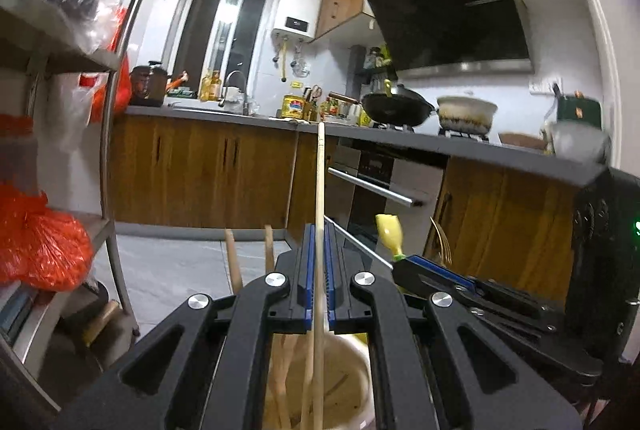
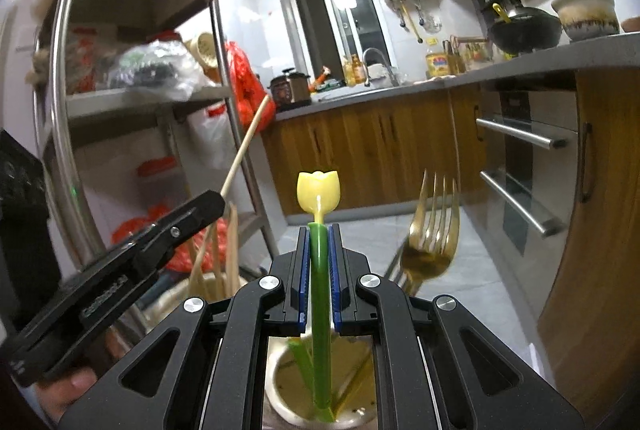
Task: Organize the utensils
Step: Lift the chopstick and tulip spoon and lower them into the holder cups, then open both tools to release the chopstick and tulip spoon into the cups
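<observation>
My left gripper (image 1: 319, 230) is shut on a long wooden chopstick (image 1: 319, 181) that stands upright; its lower end reaches into a cream utensil holder (image 1: 352, 382) with other wooden utensils (image 1: 234, 262). My right gripper (image 2: 319, 230) is shut on the green stem of a tulip-shaped utensil (image 2: 320, 270) with a yellow head (image 2: 318, 190), held upright over a second cream holder (image 2: 280, 390). A gold fork (image 2: 434, 230) stands in that holder to the right. The right gripper shows in the left wrist view (image 1: 404, 264), the left gripper in the right wrist view (image 2: 200, 209).
A metal shelf rack (image 2: 224, 77) with bags stands at the left. A grey counter (image 1: 240, 115) with wooden cabinets, a wok (image 1: 396, 105) and a pot (image 1: 466, 113) runs along the back. An oven with bar handles (image 2: 520, 135) is at the right.
</observation>
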`<state>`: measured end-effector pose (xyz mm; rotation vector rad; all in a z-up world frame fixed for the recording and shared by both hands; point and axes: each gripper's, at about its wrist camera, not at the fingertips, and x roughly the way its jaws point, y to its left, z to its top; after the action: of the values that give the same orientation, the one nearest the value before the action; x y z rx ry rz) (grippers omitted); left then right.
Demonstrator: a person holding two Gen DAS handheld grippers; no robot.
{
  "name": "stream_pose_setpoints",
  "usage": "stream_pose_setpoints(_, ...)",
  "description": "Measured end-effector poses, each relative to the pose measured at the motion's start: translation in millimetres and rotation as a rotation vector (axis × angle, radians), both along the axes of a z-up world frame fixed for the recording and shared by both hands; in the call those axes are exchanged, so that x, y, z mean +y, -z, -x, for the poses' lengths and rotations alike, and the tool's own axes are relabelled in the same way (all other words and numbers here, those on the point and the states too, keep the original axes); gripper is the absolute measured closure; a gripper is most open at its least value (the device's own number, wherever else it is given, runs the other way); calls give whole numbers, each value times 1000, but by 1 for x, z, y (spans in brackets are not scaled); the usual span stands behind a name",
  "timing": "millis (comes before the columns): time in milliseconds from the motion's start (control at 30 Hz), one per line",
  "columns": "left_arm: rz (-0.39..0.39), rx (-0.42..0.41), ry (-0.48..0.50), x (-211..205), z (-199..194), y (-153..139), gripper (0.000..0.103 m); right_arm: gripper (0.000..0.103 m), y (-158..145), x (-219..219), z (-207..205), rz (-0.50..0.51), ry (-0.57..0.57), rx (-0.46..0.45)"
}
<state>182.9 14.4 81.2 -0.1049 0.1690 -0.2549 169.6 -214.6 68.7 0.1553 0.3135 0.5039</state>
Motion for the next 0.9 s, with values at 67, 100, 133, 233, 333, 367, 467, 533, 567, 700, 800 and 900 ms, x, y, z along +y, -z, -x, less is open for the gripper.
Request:
stream_pose_setpoints(67,-18,0,6,0,5,4,99,93,5,0,2,13,-2,7)
stream_pose_setpoints(100,-21,2,9,1,7,6,99,93,7,0,3,18,-4,13)
stream_pose_setpoints(133,-23,11,15,3,10,9,99,93,9,0,4,22,-5,19)
stream_pose_setpoints(233,-23,35,26,9,15,13,99,93,14,-1,8,35,-4,35)
stream_pose_setpoints(333,-42,64,25,14,22,18,99,93,16,-1,12,46,-7,46)
stream_pose_setpoints(367,-46,75,25,16,23,20,99,93,18,-2,13,50,-10,54)
stream_pose_setpoints(467,-41,99,20,20,29,25,99,93,23,0,15,65,-14,75)
stream_pose_setpoints(533,-39,112,21,21,32,28,99,93,26,1,15,73,-13,90)
stream_pose_setpoints(567,-39,112,22,22,34,27,99,93,27,1,15,76,-11,99)
stream_pose_setpoints(700,-50,126,22,22,39,27,99,93,29,-2,17,81,-10,120)
stream_pose_setpoints(800,-49,130,25,23,42,24,99,89,29,-4,19,86,-13,133)
stream_pose_setpoints(900,-57,138,30,24,47,20,99,76,29,-10,27,91,-6,136)
